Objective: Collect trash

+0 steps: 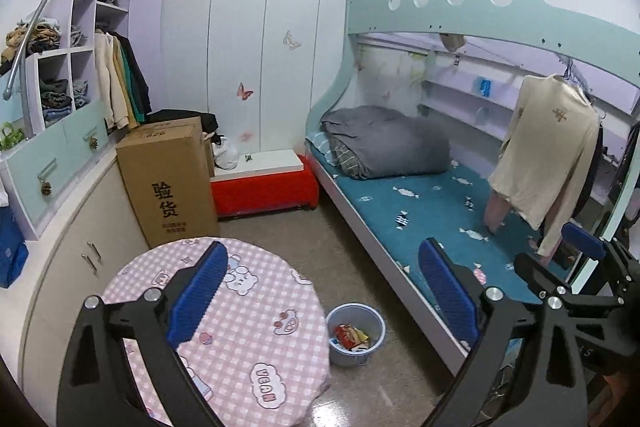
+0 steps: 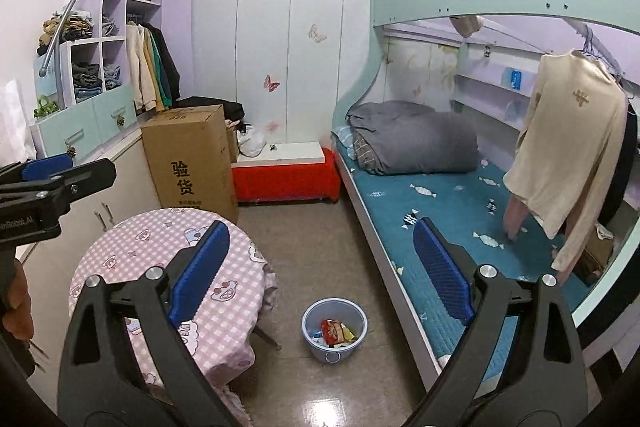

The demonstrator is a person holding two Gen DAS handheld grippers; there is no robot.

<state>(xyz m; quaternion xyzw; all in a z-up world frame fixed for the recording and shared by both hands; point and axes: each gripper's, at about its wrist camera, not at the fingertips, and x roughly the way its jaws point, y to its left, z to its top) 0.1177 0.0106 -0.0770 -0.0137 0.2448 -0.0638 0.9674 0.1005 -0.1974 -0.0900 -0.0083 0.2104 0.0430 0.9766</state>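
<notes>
Bedroom, small, brown tiled floor [image 2: 312, 227].

Bin [image 2: 334, 329]: pale blue, on the floor between the bench and the bunk bed, upright. Holds a red snack wrapper [image 2: 334, 331] and other packets.

Bench [image 2: 168, 267]: round, under a pink checked cloth with cartoon bears; top bare. Stands just left of the bin.

Bunk bed [image 2: 460, 203]: right side, teal sheet, grey folded quilt [image 2: 416, 139] at the far end. Cream sweater [image 2: 572, 155] hangs from the upper rail over the mattress.

Cardboard box [image 2: 192, 163]: tall, behind the bench, against the low cabinets. Black clothing lies on top behind it.

Red ottoman [image 2: 286, 179]: against the far wardrobe doors, white board on top.

Shelves [image 2: 100, 55]: left wall, stacked with folded clothes; jackets hang beside them.

Left hand-held gripper [image 1: 324, 293]: blue pads spread wide, nothing between them, raised over the bench edge and bin.

Right hand-held gripper [image 2: 324, 269]: pads spread wide, nothing between them, raised above the floor before the bin. Each tool shows at the edge of the other's view.
</notes>
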